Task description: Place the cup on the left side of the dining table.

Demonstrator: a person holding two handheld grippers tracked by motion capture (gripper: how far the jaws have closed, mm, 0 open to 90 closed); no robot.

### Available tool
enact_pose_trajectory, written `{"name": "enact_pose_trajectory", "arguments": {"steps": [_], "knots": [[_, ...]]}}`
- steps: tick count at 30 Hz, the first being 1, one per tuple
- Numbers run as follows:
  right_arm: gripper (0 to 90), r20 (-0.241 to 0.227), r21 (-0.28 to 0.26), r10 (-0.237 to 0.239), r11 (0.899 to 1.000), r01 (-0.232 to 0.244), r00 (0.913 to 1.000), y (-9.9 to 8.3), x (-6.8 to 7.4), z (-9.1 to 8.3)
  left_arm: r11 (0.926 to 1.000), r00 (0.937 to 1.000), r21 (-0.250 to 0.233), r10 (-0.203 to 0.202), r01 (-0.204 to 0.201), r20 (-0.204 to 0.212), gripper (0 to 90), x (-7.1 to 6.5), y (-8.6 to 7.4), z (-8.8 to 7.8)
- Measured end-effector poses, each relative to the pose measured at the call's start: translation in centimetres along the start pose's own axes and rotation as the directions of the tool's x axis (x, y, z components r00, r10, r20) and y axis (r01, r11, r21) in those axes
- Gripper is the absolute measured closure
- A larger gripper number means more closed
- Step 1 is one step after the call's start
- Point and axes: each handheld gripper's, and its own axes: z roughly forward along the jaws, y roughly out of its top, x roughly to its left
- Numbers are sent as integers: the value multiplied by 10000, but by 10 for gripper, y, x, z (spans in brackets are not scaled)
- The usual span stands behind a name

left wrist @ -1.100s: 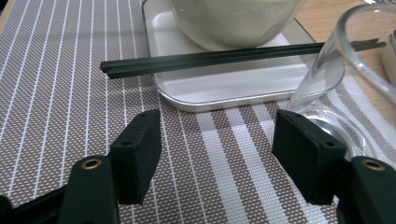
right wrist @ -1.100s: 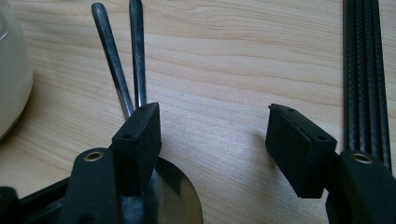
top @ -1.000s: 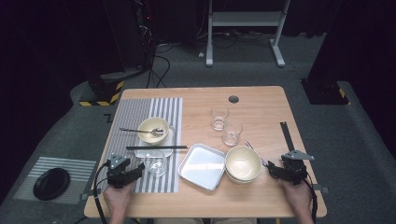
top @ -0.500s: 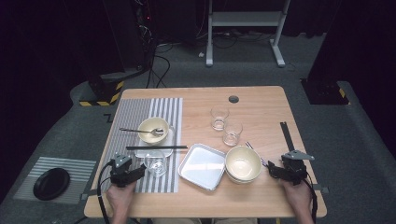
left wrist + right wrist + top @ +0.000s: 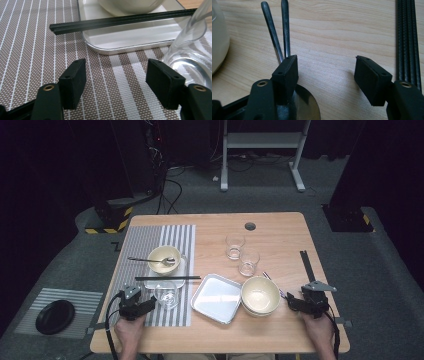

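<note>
In the high view the person's left hand (image 5: pixel 131 332) comes in from the bottom edge, cut off at the wrist, and holds the left gripper (image 5: pixel 148 305) low over the striped placemat (image 5: pixel 135 245), pointing toward three o'clock at the drinking glass (image 5: pixel 166 295) just beside it. In the left gripper view its jaws stand wide apart with bare mat between them; the glass (image 5: pixel 193 52) sits at two o'clock, just beyond the right-hand jaw, and is cut off by the frame edge, so whether it touches the pad is hard to tell. Beyond it the black chopsticks (image 5: pixel 120 22) lie across a small tray (image 5: pixel 130 37) carrying a bowl whose top is out of frame. The right hand (image 5: pixel 316 332), likewise cut off at the bottom, keeps the right gripper (image 5: pixel 291 304) level, pointing toward nine o'clock at the stacked cream bowls (image 5: pixel 260 295). In the right gripper view the jaws are wide open and grip nothing; the spoon bowl (image 5: pixel 305 105) lies partly hidden under the left-hand jaw, with two thin metal handles (image 5: pixel 278 32) running away toward twelve o'clock. A black strip (image 5: pixel 408 37) lies at the far right. Farther off stand the square metal tray (image 5: pixel 216 298) and two empty glasses (image 5: pixel 242 254).
</note>
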Motion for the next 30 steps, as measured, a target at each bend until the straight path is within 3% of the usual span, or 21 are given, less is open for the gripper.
{"name": "enact_pose_trajectory", "arguments": {"steps": [7,30], "knots": [[357,0,6,27,10000,-27,10000,0,0,0,9996,9997,204,196,-193,-156,331,1,-1,5],[358,-2,4,27,10000,-27,10000,0,0,0,9998,9997,180,70,-65,-229,299,-2,-3,7]]}}
